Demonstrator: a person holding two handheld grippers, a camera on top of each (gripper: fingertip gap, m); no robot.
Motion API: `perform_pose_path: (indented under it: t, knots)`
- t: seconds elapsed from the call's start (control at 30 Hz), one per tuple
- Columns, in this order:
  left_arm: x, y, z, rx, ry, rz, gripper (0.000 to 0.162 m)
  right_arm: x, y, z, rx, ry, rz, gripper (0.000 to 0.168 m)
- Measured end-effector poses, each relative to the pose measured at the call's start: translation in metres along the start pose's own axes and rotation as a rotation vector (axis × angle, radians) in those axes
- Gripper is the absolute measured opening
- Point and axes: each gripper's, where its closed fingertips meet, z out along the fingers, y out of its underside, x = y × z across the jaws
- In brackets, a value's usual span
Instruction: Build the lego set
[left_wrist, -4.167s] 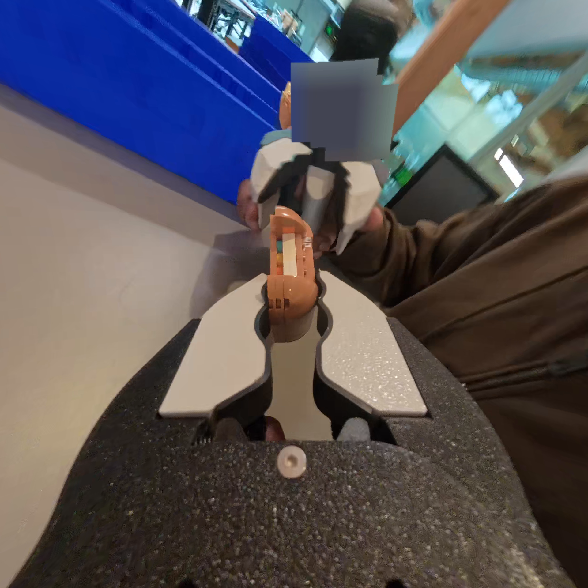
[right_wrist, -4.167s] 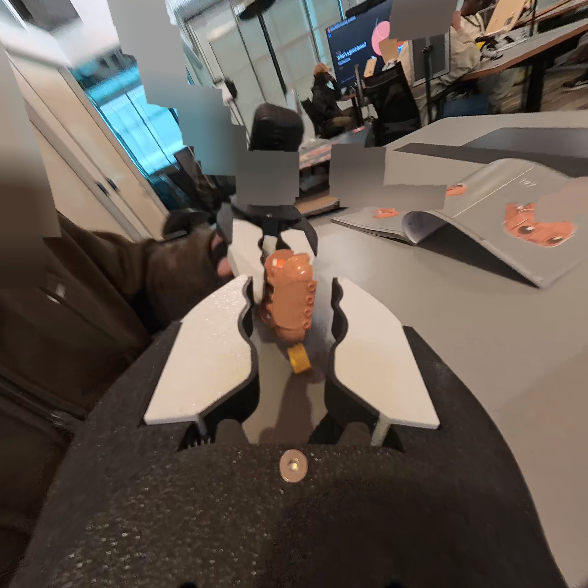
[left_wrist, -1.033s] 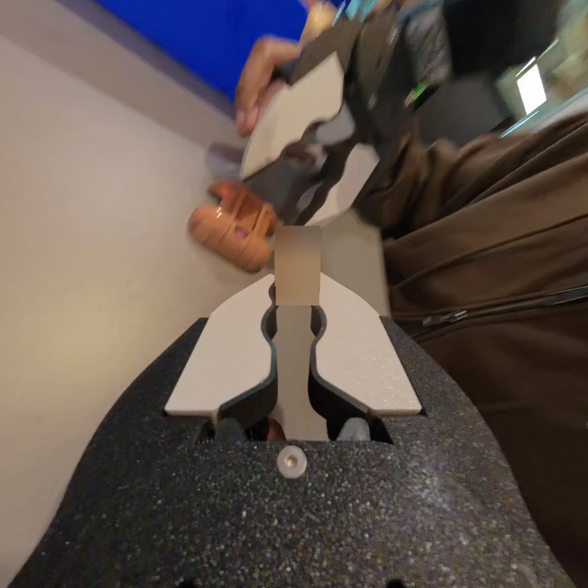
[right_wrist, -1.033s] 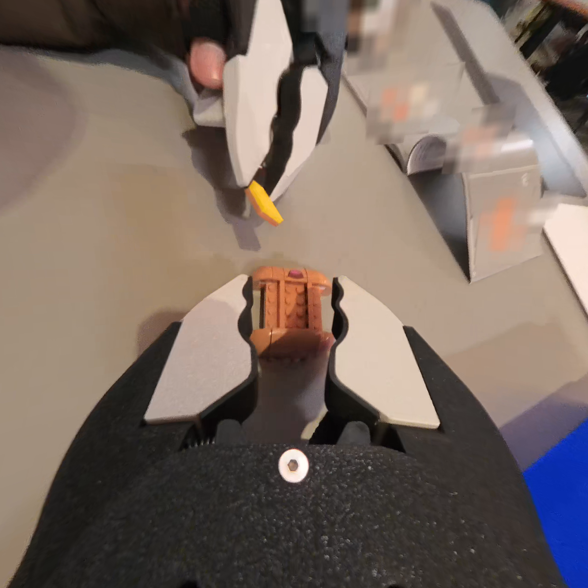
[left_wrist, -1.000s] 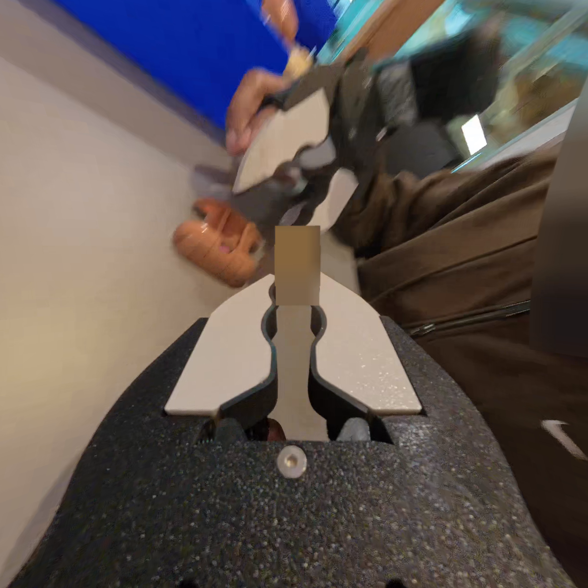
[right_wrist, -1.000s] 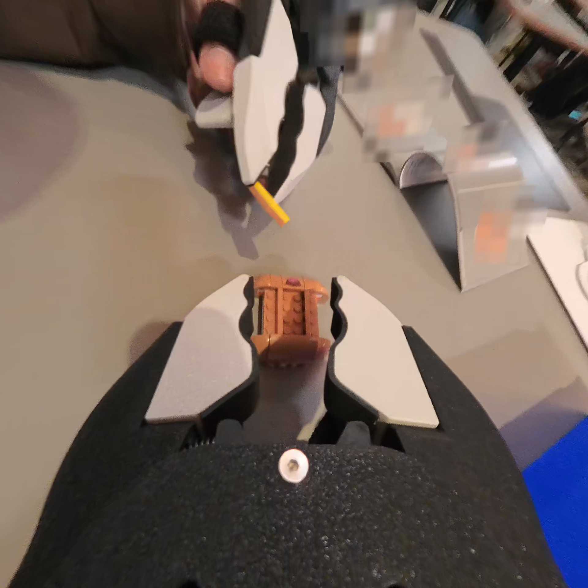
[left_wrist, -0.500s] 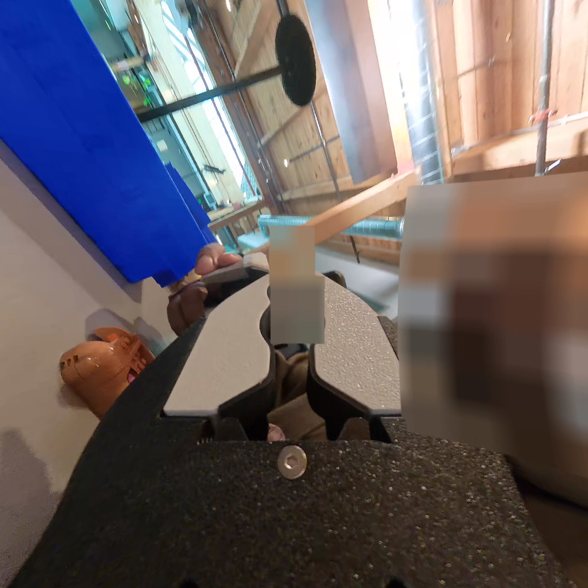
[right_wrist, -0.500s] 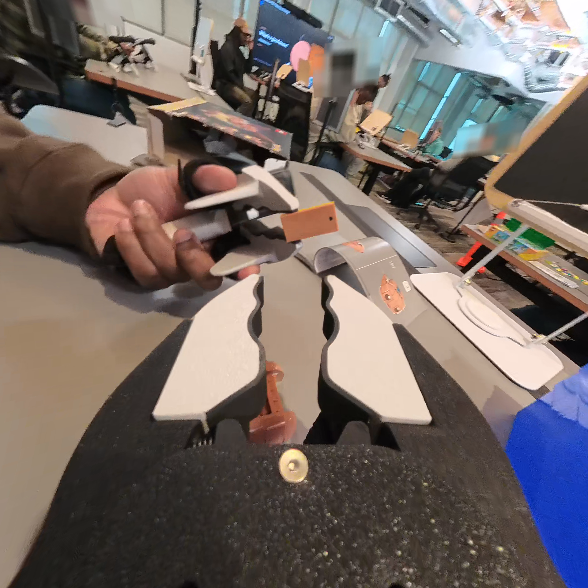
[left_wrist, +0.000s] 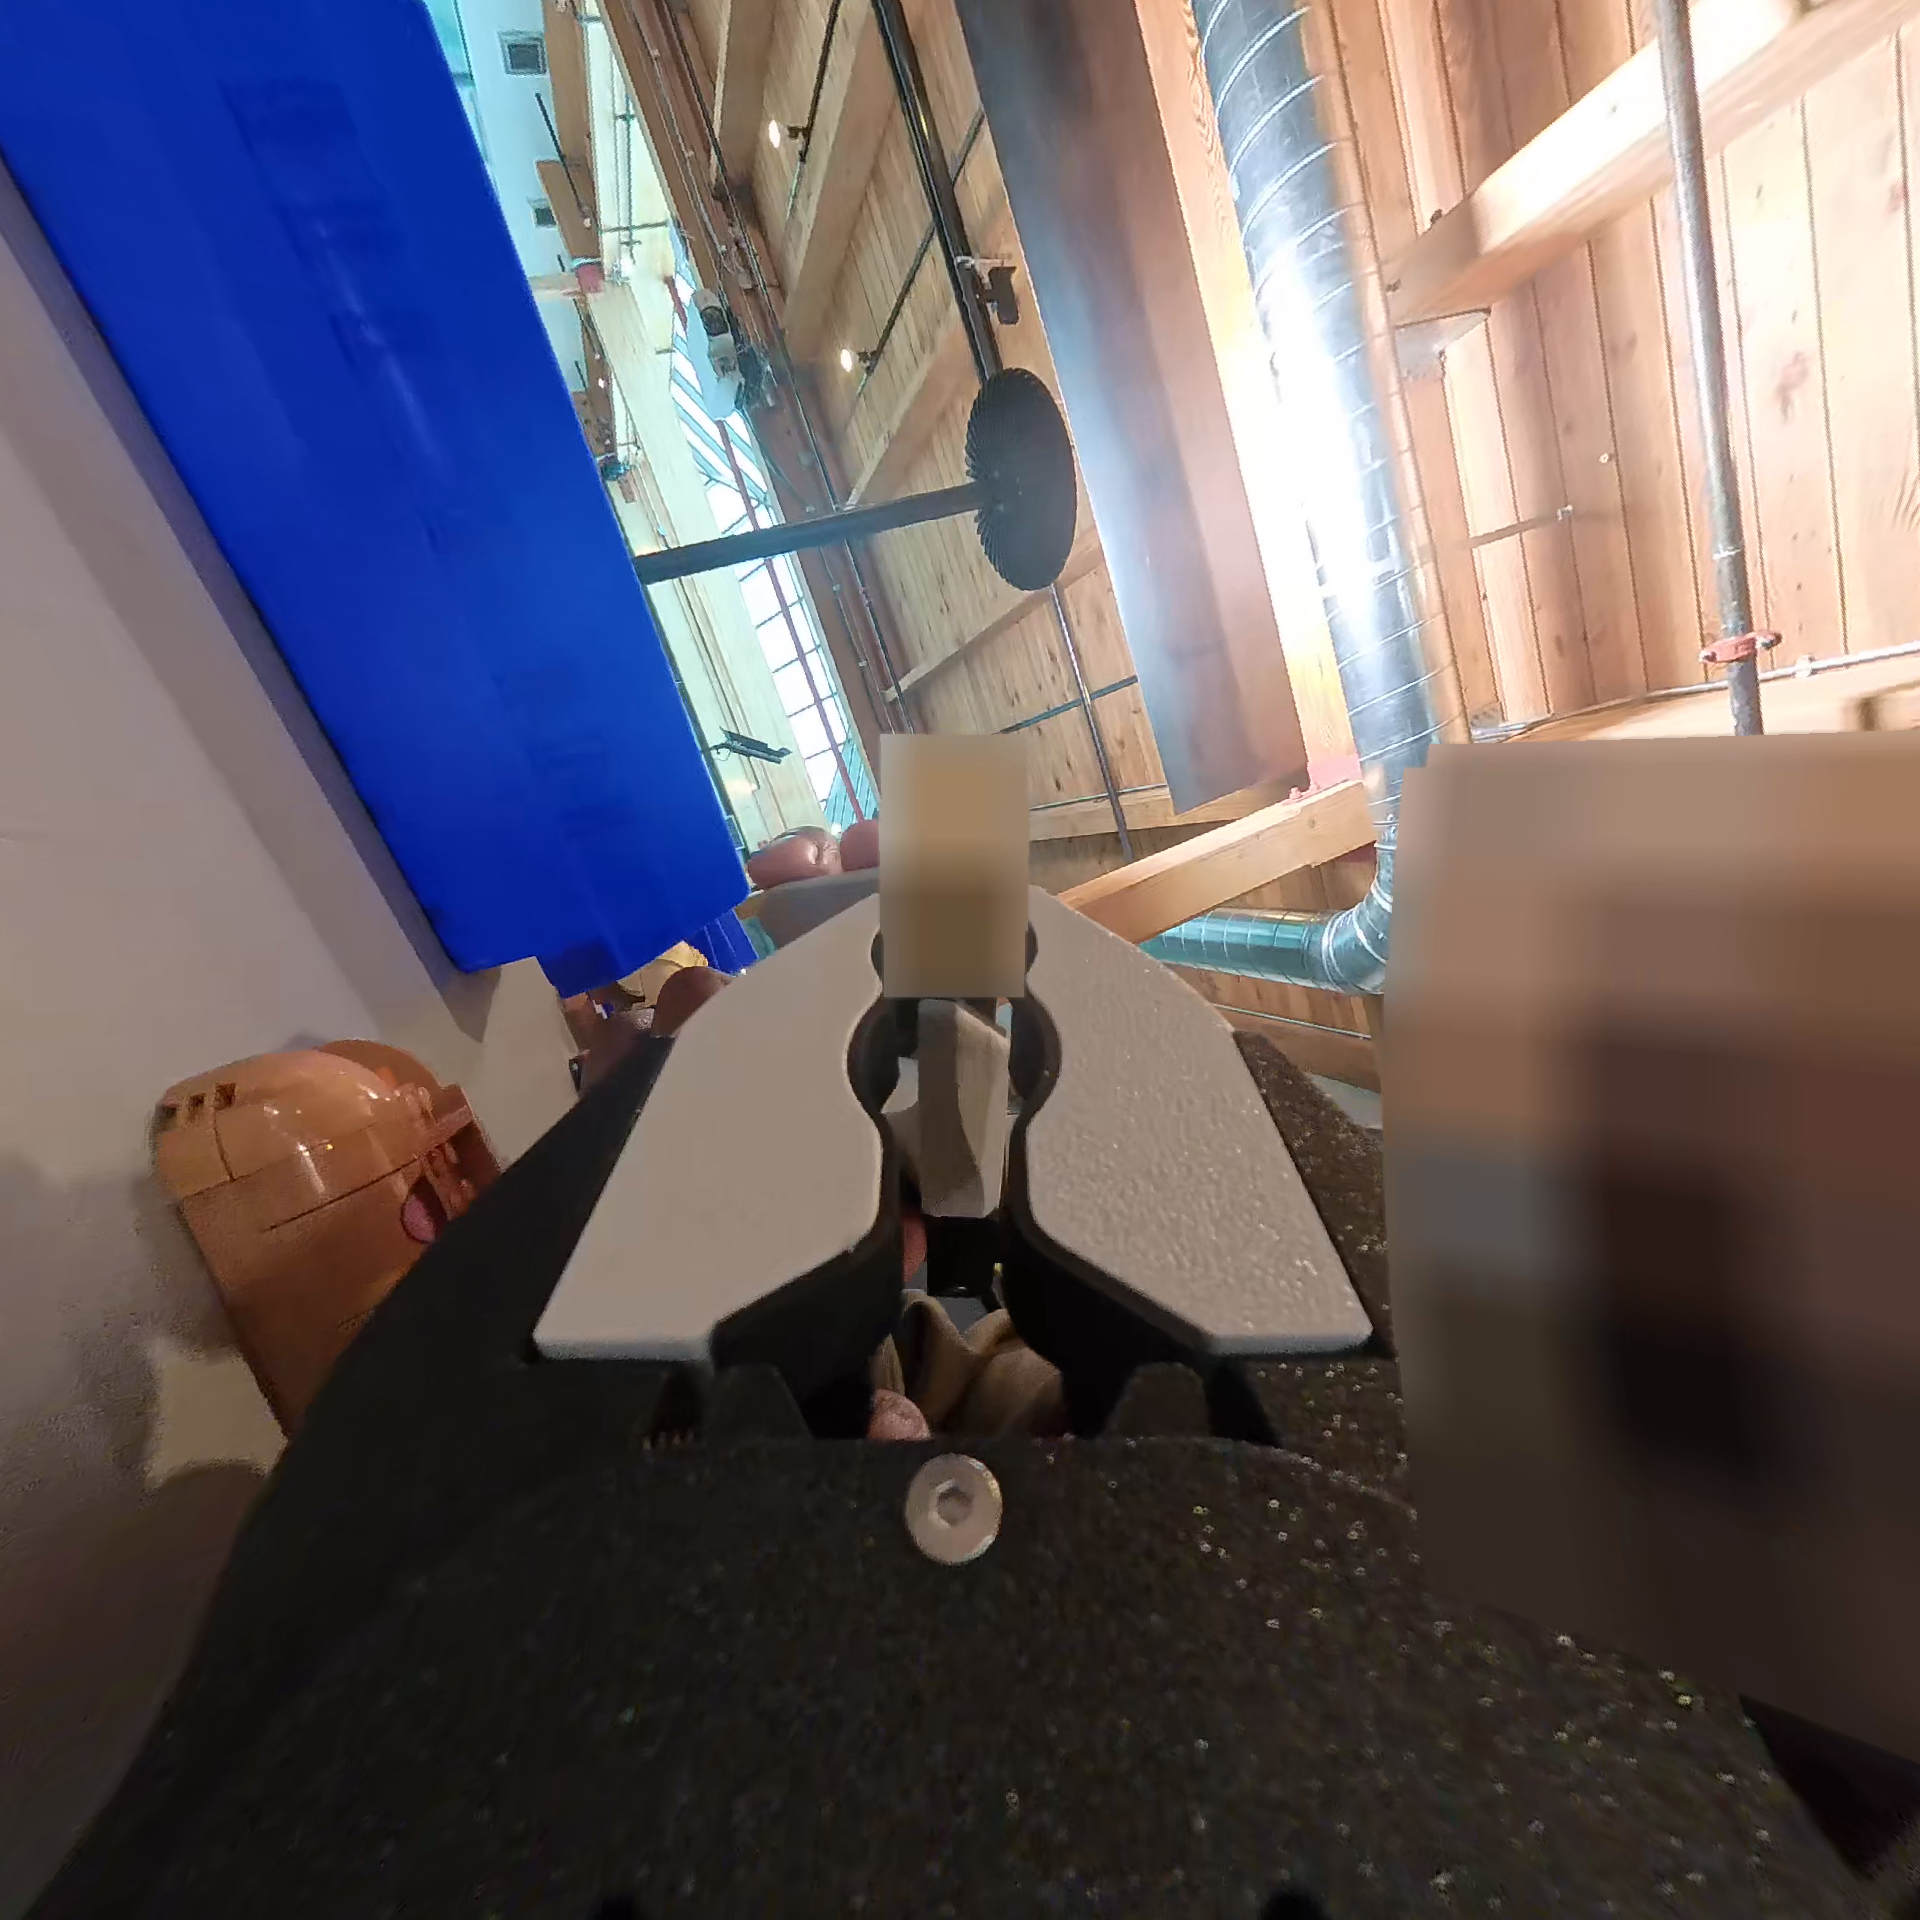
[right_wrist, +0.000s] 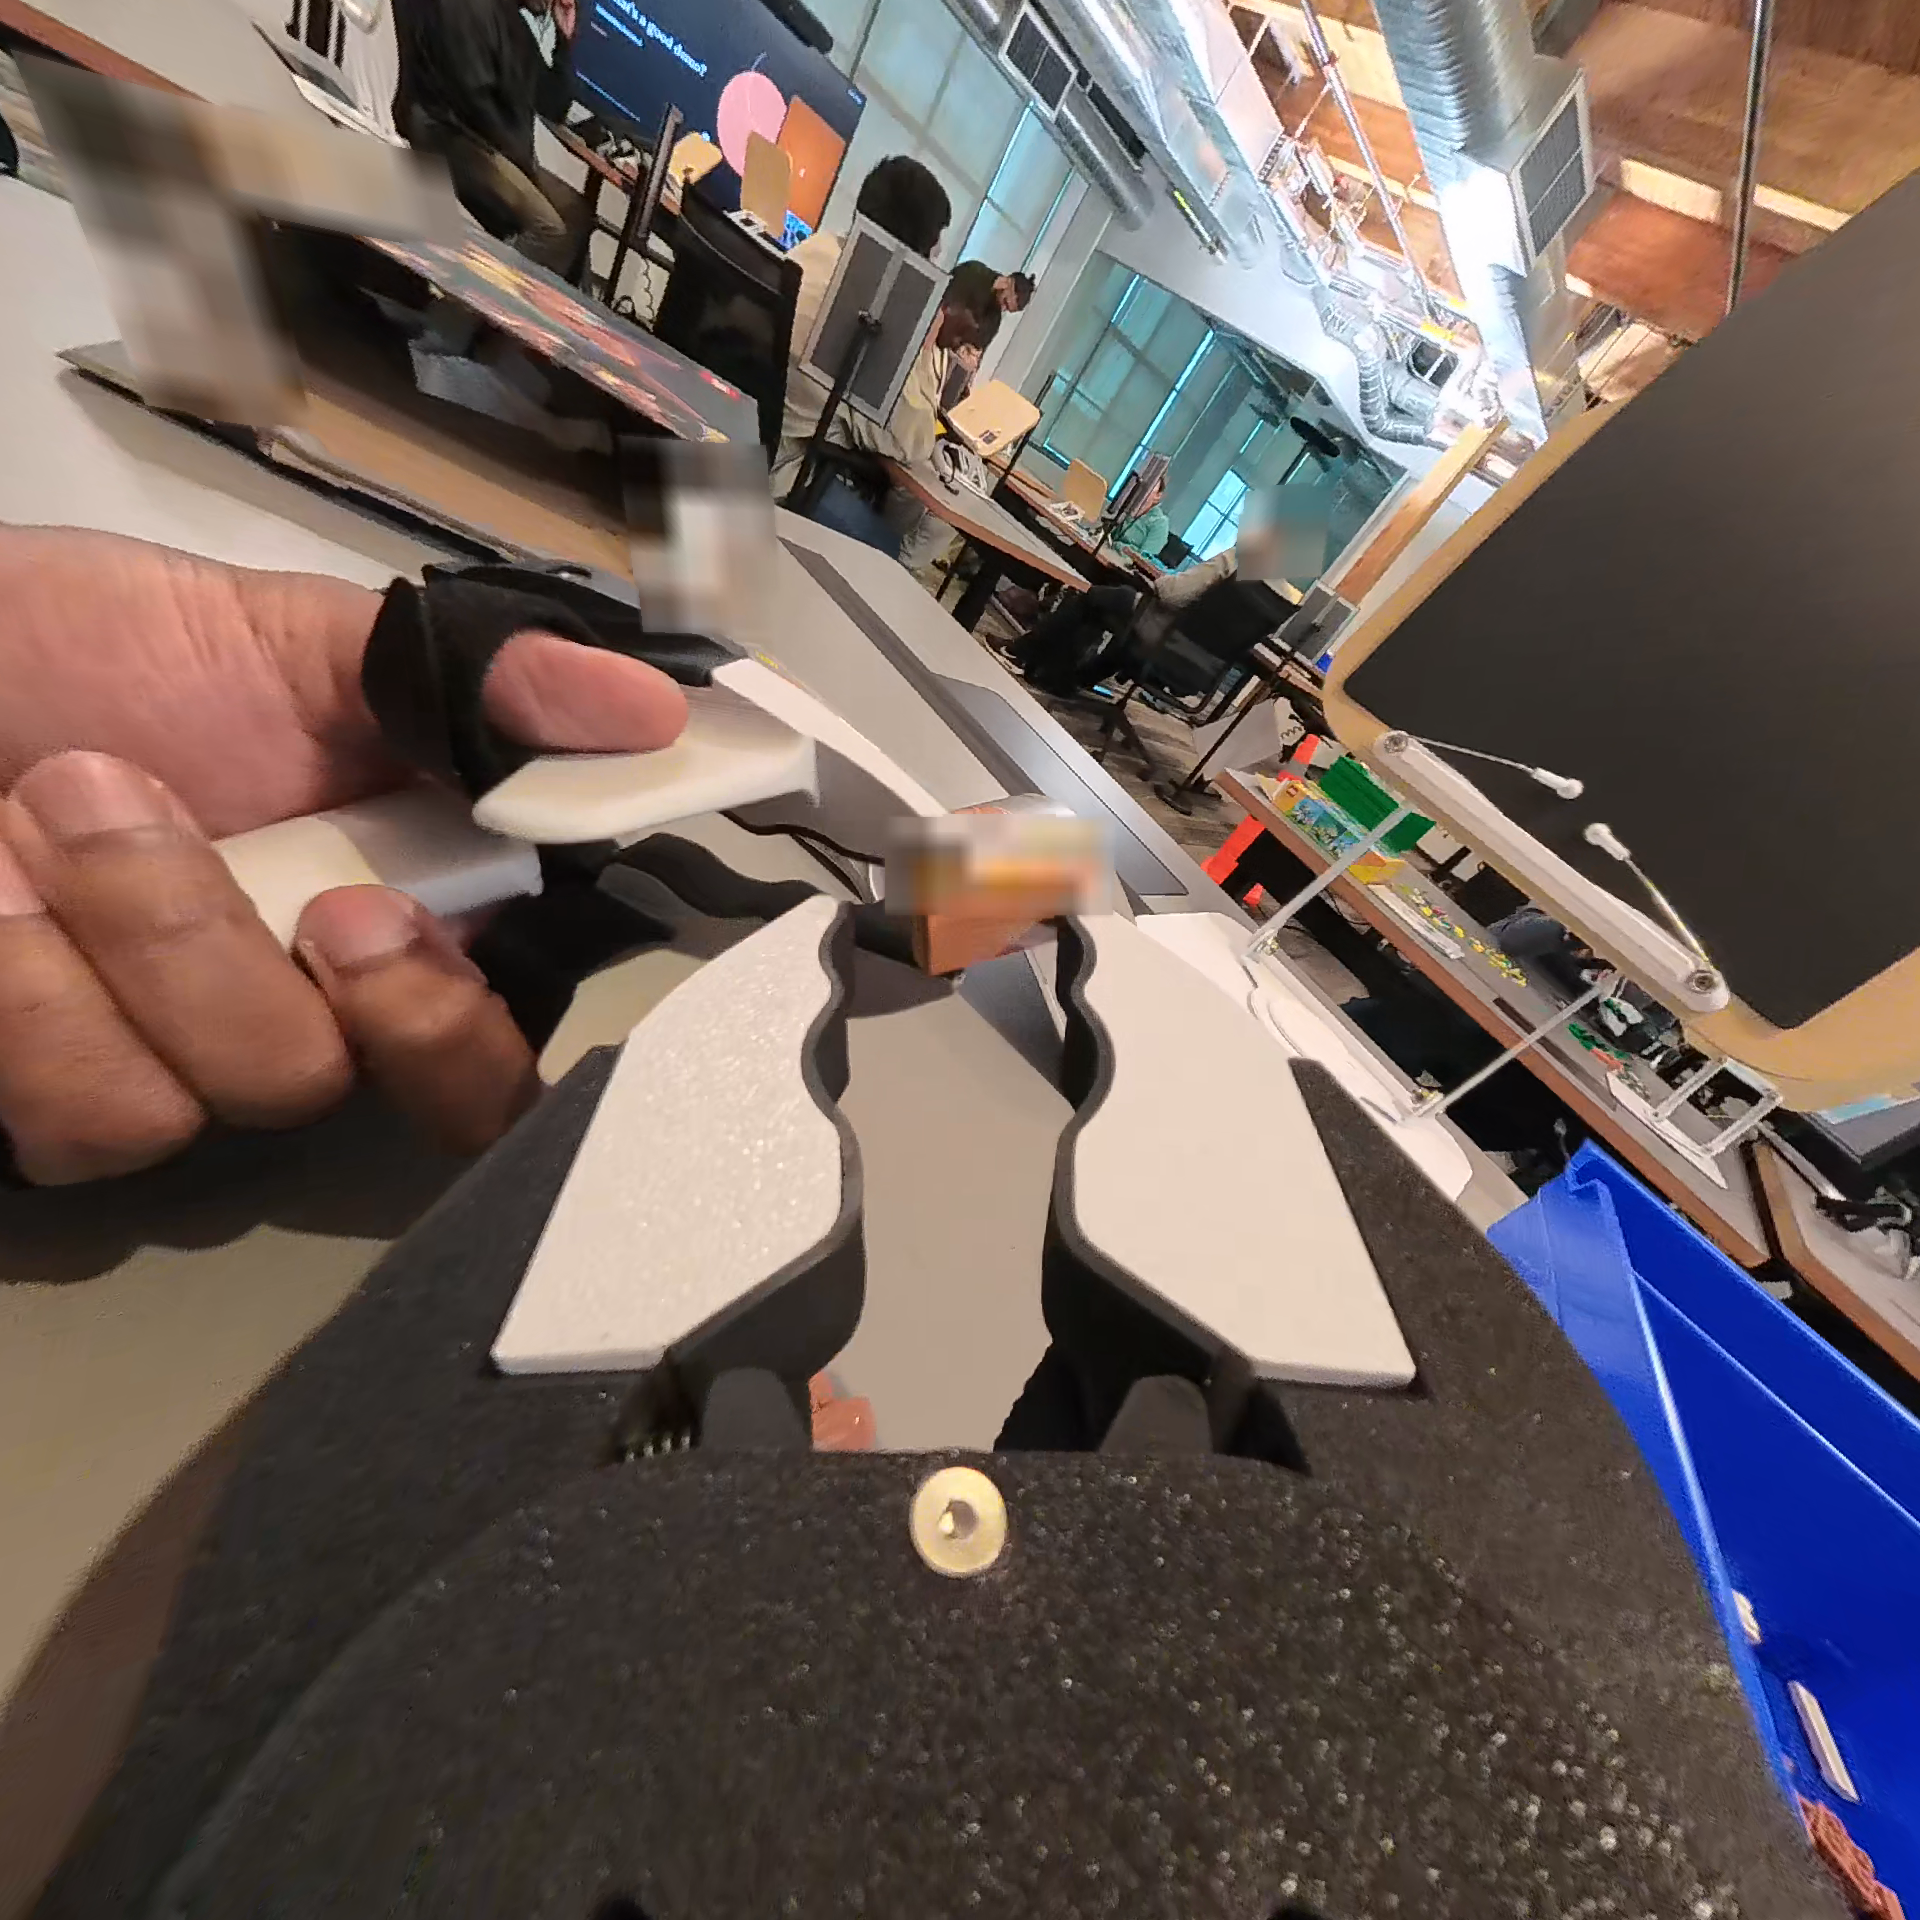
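Now lying loose on the counter (left_wrist: 94, 935) at lower left, released: the orange lego body (left_wrist: 301, 1174). Right tongs (right_wrist: 956, 977) gaping empty; left tongs (left_wrist: 951, 997) pinching a small flat orange piece (right_wrist: 971, 935), seemingly being presented for a regrasp or alignment before attaching.

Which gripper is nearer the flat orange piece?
Left. The left gripper is shut on the flat orange piece; the right gripper is open, close by but not gripping it.

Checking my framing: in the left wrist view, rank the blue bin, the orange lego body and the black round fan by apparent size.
1. blue bin
2. orange lego body
3. black round fan

Ranked as seen only; the lego body sits far nearer the camera, so true sizes are unsure.
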Motion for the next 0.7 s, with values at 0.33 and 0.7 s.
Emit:
perform_pose_path:
  t: [0.33, 0.7]
  knots:
    - [-0.001, 0.007, 0.003, -0.074, -0.012, 0.088, 0.016, 0.001, -0.001, -0.006, 0.028, 0.002, -0.059, 0.016]
    - [-0.001, 0.013, 0.004, -0.185, -0.029, 0.184, 0.016, 0.0, -0.002, -0.014, 0.061, -0.013, -0.141, 0.006]
